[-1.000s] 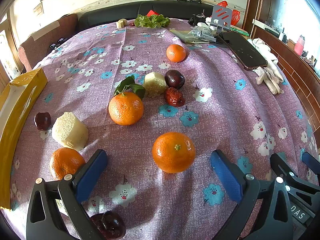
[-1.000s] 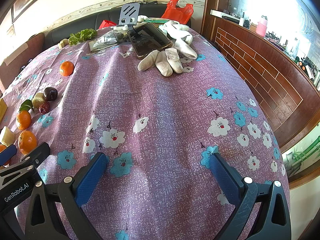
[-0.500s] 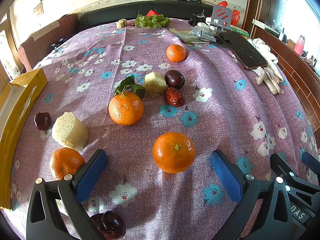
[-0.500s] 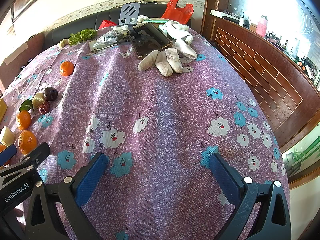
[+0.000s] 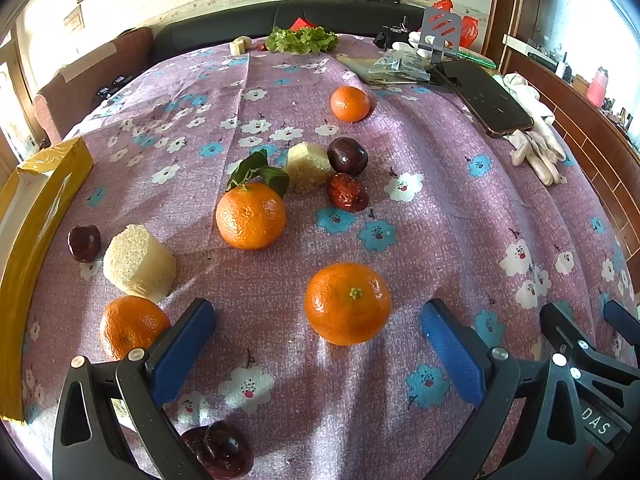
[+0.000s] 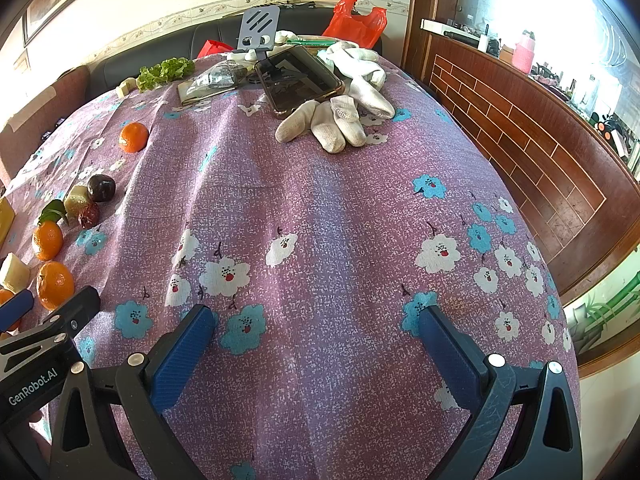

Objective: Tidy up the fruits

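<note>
Nothing has changed over the last second: both views match the earlier ones fruit for fruit, and neither pair of tongs has shifted. That suggests a pause before the first pick, with the sorting not yet begun.

The left tongs [image 5: 318, 322] hang released over the flowered counter [image 5: 440, 208], blue pads wide apart, holding nothing. The nearest mandarin [image 5: 347, 303] sits just ahead of them, between the pads' lines and slightly toward the right pad — smooth, bright skin, green stem scar facing up. It looks firm and round, so it may roll if nudged on the cloth.

At 11 o'clock from it lies a leafy mandarin [image 5: 251, 216], with a pale cut chunk [image 5: 308, 168], a dark plum [image 5: 347, 156] and a wrinkled red date [image 5: 347, 192] clustered just beyond. A third mandarin [image 5: 132, 326] rests at 9 o'clock, partly behind the left pad, near a larger pale chunk [image 5: 138, 260]. A fourth [image 5: 350, 103] sits far off at 12 o'clock. A yellow box [image 5: 28, 232] borders the left edge.

The right tongs [image 6: 318, 330] are likewise released and empty over bare cloth, well apart from the fruit.
</note>
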Demonstrator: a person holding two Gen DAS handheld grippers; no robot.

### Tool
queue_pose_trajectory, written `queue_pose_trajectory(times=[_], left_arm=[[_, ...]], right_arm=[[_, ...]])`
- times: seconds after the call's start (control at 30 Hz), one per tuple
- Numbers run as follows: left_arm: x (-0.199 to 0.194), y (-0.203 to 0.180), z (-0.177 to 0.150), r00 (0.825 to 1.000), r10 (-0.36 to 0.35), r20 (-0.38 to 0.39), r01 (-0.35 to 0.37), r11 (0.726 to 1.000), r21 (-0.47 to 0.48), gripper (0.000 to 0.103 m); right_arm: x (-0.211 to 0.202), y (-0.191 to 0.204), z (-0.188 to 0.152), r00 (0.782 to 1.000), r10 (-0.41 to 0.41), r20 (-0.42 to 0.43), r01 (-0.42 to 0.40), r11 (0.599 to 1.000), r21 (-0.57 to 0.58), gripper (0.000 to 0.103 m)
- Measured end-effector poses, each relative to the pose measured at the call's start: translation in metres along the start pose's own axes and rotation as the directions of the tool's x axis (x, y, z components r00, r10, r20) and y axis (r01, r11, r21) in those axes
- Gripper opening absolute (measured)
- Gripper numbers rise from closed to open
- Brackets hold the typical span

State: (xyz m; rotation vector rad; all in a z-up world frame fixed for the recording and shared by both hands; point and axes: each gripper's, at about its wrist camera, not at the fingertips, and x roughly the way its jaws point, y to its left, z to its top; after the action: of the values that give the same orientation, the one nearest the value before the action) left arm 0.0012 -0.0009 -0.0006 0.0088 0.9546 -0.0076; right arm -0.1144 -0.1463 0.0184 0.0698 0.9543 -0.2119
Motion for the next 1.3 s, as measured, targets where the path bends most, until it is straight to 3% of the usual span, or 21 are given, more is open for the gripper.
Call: queue_pose_trajectory(times=[0.3, 0.53, 0.63, 0.77, 0.83, 0.97, 1.07, 1.2, 1.3], left_arm=[[-0.002, 0.001, -0.001, 1.0, -0.006, -0.003, 0.006, 1.0, 0.006, 0.103], [-0.004, 0.002, -0.001, 0.995, -0.04, -0.091, 0.045, 0.997, 0.059, 0.103], [-0.006, 0.001, -0.005, 0.995, -0.05, -0.092, 0.057, 0.995, 0.076, 0.103], [-0.01, 0.001, -0.009, 0.989, -0.074, -0.129, 0.089, 0.99, 0.113, 0.103], [-0.017, 0.005, -0.011, 0.983, -0.125, -0.137, 0.139, 0.986, 0.095, 0.103], [-0.054, 0.021, -0.016, 0.977, -0.212, -0.038, 0.214, 0.974, 0.069, 0.103], [-0.098, 0.048, -0.016, 0.963, -0.24, 0.126, 0.232, 0.97, 0.076, 0.103], [-0.146, 0.095, -0.014, 0.943, -0.137, 0.304, 0.128, 0.991, 0.049, 0.103], [-0.181, 0.136, -0.016, 0.899, -0.03, 0.437, 0.036, 0.999, -0.007, 0.103]], right_arm=[[0.0, 0.0, 0.0, 1.0, 0.0, 0.0, 0.0, 1.0, 0.0, 0.103], [-0.001, 0.0, 0.001, 1.0, 0.006, -0.003, -0.006, 1.0, -0.009, 0.103], [-0.002, 0.0, 0.0, 1.0, 0.016, -0.014, -0.016, 1.0, -0.019, 0.103], [-0.002, -0.003, 0.004, 0.997, 0.047, -0.055, -0.048, 0.999, -0.021, 0.103], [0.0, -0.002, 0.002, 0.996, 0.065, -0.065, -0.066, 0.998, -0.013, 0.103], [0.0, -0.001, 0.001, 0.995, 0.067, -0.071, -0.069, 0.998, -0.015, 0.103], [0.0, -0.001, 0.0, 0.995, 0.066, -0.068, -0.067, 0.998, -0.014, 0.103], [-0.001, 0.0, 0.001, 0.996, 0.056, -0.069, -0.057, 0.998, -0.013, 0.103], [-0.006, 0.004, 0.002, 0.997, 0.025, -0.072, -0.026, 0.999, -0.025, 0.101]])
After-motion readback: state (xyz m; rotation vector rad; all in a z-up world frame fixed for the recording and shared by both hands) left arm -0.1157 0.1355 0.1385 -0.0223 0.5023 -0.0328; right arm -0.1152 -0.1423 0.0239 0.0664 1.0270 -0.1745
